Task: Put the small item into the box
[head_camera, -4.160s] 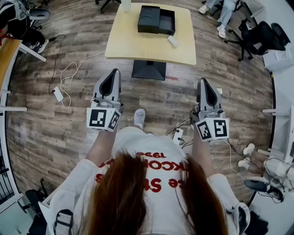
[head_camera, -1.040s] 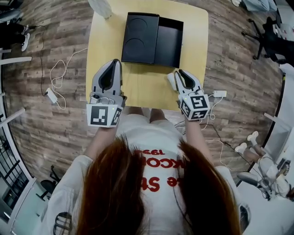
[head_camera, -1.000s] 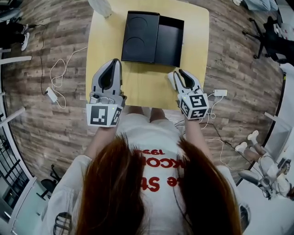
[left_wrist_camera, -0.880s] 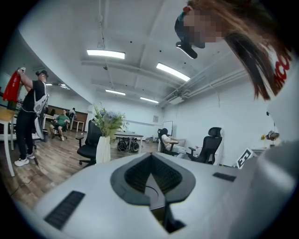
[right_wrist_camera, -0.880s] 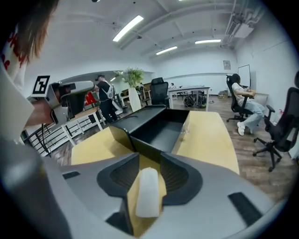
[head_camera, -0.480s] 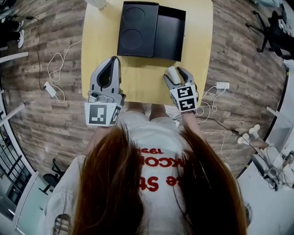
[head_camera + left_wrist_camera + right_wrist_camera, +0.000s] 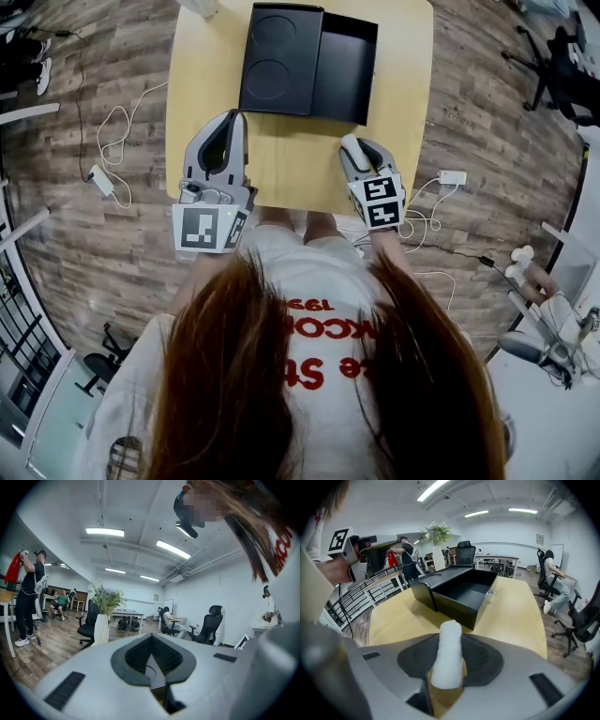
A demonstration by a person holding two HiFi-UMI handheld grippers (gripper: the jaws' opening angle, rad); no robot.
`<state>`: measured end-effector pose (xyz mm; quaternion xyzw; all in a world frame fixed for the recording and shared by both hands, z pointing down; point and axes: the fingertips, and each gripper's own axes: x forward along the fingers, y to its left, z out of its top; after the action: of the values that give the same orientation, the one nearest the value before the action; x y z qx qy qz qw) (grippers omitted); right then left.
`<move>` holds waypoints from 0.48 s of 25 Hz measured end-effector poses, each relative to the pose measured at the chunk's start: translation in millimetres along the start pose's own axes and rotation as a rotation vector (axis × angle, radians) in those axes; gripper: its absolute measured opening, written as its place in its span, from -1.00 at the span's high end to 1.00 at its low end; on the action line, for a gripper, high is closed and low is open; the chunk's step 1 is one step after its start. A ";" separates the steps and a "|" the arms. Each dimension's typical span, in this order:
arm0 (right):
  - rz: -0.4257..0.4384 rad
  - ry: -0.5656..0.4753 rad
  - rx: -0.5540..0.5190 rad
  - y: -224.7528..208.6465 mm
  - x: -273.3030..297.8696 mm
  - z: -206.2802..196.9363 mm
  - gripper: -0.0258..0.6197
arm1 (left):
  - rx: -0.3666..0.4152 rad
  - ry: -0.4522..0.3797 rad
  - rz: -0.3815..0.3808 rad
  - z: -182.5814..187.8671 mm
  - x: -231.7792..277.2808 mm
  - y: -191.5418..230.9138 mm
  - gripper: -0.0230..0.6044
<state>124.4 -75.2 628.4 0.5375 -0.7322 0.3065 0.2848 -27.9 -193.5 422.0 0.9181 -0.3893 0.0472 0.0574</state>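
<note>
The small white item (image 7: 350, 143) stands on end between the jaws of my right gripper (image 7: 359, 145), low over the near right part of the yellow table (image 7: 281, 164). Those jaws are closing, and both pads touch the item (image 7: 447, 653). The black box (image 7: 345, 70) lies open farther back, its lid (image 7: 277, 56) beside it on the left. In the right gripper view the empty box (image 7: 464, 592) is straight ahead of the right gripper (image 7: 450, 641). My left gripper (image 7: 231, 116) hovers over the table's near left, shut and empty, and the left gripper (image 7: 151, 637) points up into the room.
A white vase (image 7: 200, 6) stands at the table's far left corner. Cables (image 7: 117, 141) and a charger (image 7: 453, 176) lie on the wooden floor either side. Office chairs (image 7: 562, 56) stand at the right. People are in the room beyond.
The person has come up to the table. In the last second the right gripper slid over the white item, opened wide, then closed around it. The left gripper barely moved.
</note>
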 end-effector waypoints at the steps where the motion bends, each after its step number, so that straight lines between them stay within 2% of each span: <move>1: 0.002 -0.019 -0.001 0.3 -3.6 5.1 0.47 | 0.001 -0.007 0.000 2.7 0.5 -0.6 0.91; 8: 0.008 -0.221 0.071 -9.2 -33.1 60.9 0.47 | 0.023 -0.067 -0.004 24.7 8.1 -1.9 0.91; 12: -0.010 -0.357 0.075 -14.8 -57.2 102.1 0.48 | 0.034 -0.096 -0.001 36.4 13.4 0.0 0.91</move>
<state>144.5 -120.7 521.5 0.5972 -0.7565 0.2319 0.1314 -17.1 -208.2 387.7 0.9204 -0.3902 0.0097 0.0229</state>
